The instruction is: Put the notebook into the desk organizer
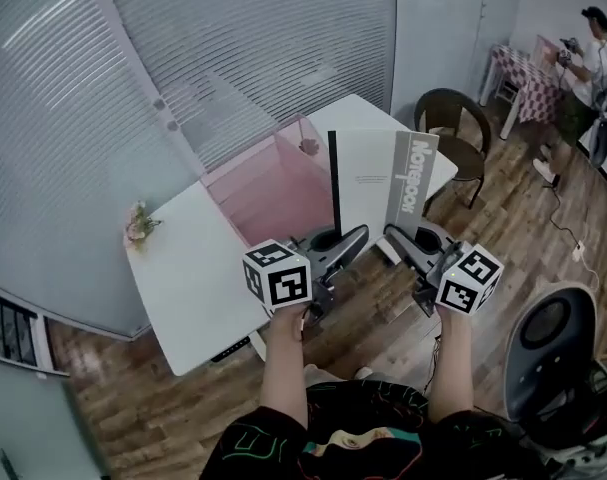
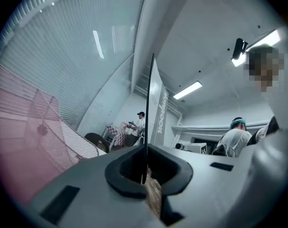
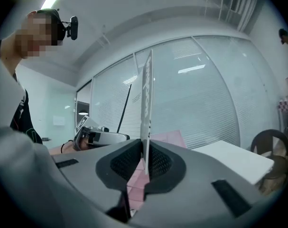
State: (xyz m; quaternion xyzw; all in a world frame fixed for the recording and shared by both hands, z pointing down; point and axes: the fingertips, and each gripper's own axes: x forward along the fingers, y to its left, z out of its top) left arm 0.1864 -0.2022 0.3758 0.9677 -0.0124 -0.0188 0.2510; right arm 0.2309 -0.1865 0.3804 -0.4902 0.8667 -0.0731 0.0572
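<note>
Two tongs: left tongs (image 1: 358,236), right tongs (image 1: 393,234). Between them, one grey-and-white notebook with a black spine (image 1: 368,183). Just beyond the tongs: one pink mesh desk organizer (image 1: 268,193), one white bench (image 1: 178,278), one small flower posy (image 1: 136,225). Farther beyond, one dark round-backed chair (image 1: 453,128).
</note>
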